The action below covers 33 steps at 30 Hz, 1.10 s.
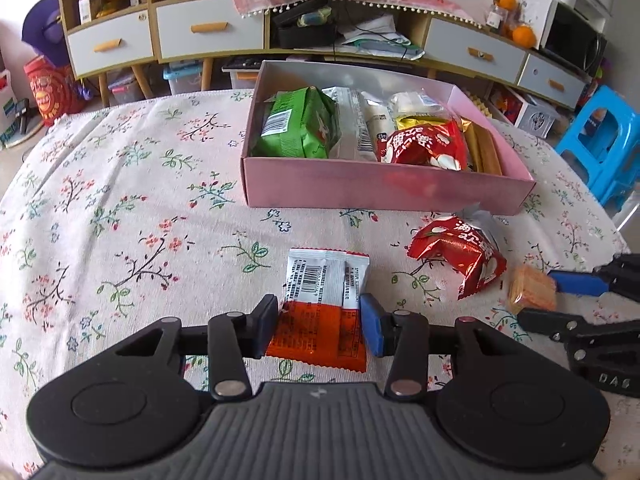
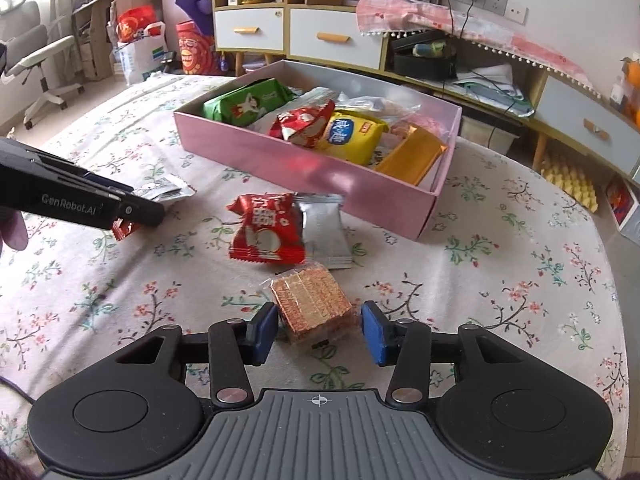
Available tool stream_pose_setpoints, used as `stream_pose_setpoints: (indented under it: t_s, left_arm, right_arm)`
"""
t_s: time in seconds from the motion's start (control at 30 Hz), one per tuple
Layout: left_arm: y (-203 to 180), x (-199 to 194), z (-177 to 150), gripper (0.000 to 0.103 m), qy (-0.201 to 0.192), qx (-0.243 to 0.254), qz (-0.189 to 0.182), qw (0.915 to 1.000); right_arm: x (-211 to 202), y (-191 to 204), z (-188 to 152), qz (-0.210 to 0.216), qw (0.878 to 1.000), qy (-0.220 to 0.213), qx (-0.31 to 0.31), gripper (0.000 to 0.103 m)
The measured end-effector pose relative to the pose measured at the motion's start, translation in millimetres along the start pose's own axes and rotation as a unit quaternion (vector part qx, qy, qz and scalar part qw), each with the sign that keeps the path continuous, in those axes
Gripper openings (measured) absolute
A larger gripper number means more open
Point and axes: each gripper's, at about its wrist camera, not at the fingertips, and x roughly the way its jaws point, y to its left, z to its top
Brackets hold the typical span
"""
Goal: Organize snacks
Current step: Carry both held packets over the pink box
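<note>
The left tool [image 1: 319,326] is straddling an orange-and-white sachet [image 1: 324,308] lying on the counter [image 1: 120,220], pads flanking it. The right tool [image 2: 319,330] is sitting wide around a wafer pack [image 2: 314,304], untouched. Beyond, a red snack pouch [image 2: 266,228] is lying before the pink box [image 2: 312,172] holding more snacks.

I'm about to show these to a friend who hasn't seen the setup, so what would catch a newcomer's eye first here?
Probably the pink box at the far side of the floral tablecloth, packed with bright snacks such as a green packet. Nearer, the left gripper straddles an orange-and-white packet, while the right gripper brackets a clear-wrapped wafer block. A red packet lies loose between them and the box.
</note>
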Motion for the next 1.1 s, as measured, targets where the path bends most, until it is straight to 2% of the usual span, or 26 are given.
stream_pose_setpoints:
  t_s: [0.17, 0.63, 0.9, 1.1]
  left_arm:
    - [4.9, -5.0, 1.2, 0.040, 0.001, -0.015, -0.010, 0.9998]
    - [8.0, -23.6, 20.6, 0.040, -0.037, -0.046, -0.034, 0.9976]
    - [6.9, -25.9, 28.0, 0.040, -0.054, -0.069, -0.028, 0.9958]
    - [3.8, -21.3, 45.6, 0.040, -0.068, -0.055, -0.024, 0.9959]
  right_arm:
    - [-5.2, 1.9, 2.2, 0.012, 1.000, 0.002, 0.017, 0.044]
    - [-27.5, -16.5, 27.0, 0.004, 0.996, -0.041, 0.075, 0.043]
    - [-28.3, -36.8, 52.6, 0.005, 0.989, -0.076, 0.123, 0.043]
    - [-12.7, -61.5, 69.4, 0.007, 0.980, -0.093, 0.174, 0.043]
